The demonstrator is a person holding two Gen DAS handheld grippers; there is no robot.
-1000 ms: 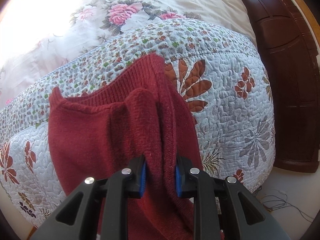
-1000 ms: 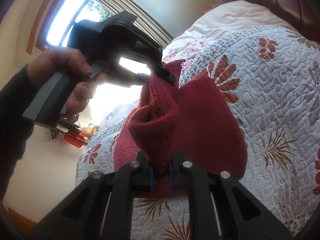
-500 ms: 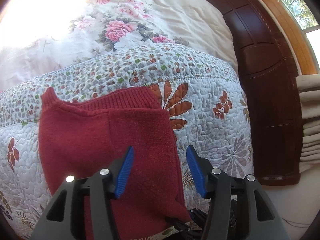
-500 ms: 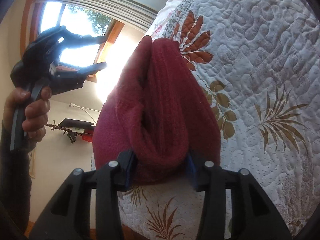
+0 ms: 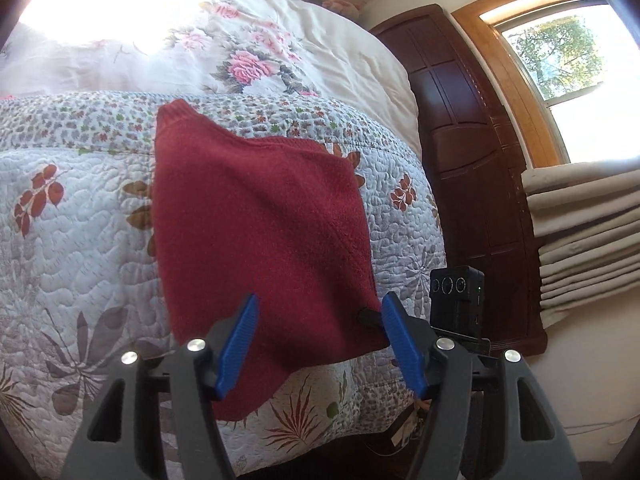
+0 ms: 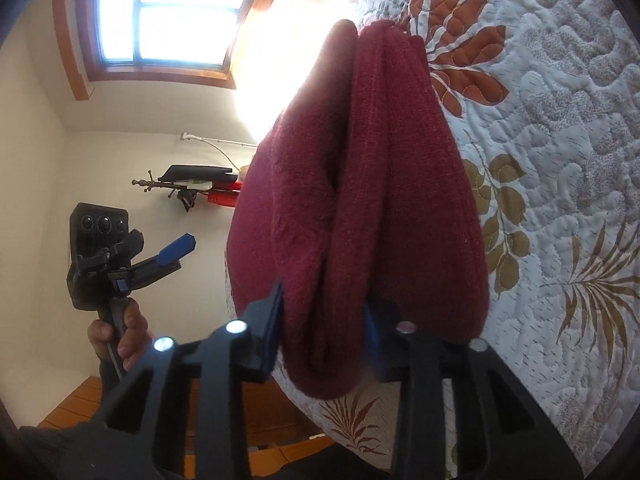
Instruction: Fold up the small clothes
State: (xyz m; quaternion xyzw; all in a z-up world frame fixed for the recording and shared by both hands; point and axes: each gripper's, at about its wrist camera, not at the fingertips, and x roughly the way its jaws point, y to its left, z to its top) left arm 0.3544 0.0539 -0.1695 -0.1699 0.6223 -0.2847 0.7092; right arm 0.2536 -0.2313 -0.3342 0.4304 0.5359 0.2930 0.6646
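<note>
From the left wrist view, the left tool (image 5: 320, 338) sits nearest, its two black fingers tipped with blue pads (image 5: 236, 346) spread wide apart and released, gripping nothing. Just beyond and between the pads lies a red sweater (image 5: 256, 240), folded into a rough rectangle with one ribbed corner pointing away. It rests flat on a bed's quilt (image 5: 60, 248), white with rust and brown leaf prints, and its near corner hangs over the quilt's edge. At the sweater's near right corner a black finger of the right tool (image 5: 370, 317) pokes out, with its boxy black camera body (image 5: 458, 300) just beside the bed. Past the quilt lies a pale bedspread (image 5: 248, 60) with pink roses. To the right stand a dark wooden headboard (image 5: 472, 168), stacked beige curtain folds (image 5: 584, 232) and a bright window (image 5: 560, 60).

From the right wrist view, the right tool (image 6: 324, 320) is closest, its fingers standing either side of the sweater's (image 6: 360, 200) thick folded edge; layers of cloth bulge between them, touching both pads, though I cannot tell whether they are pinching or loose. To the left, well apart from the bed, a hand (image 6: 120, 336) holds the left tool (image 6: 176, 248) upright in the air. Behind it are a cream wall and another window (image 6: 176, 12).
</note>
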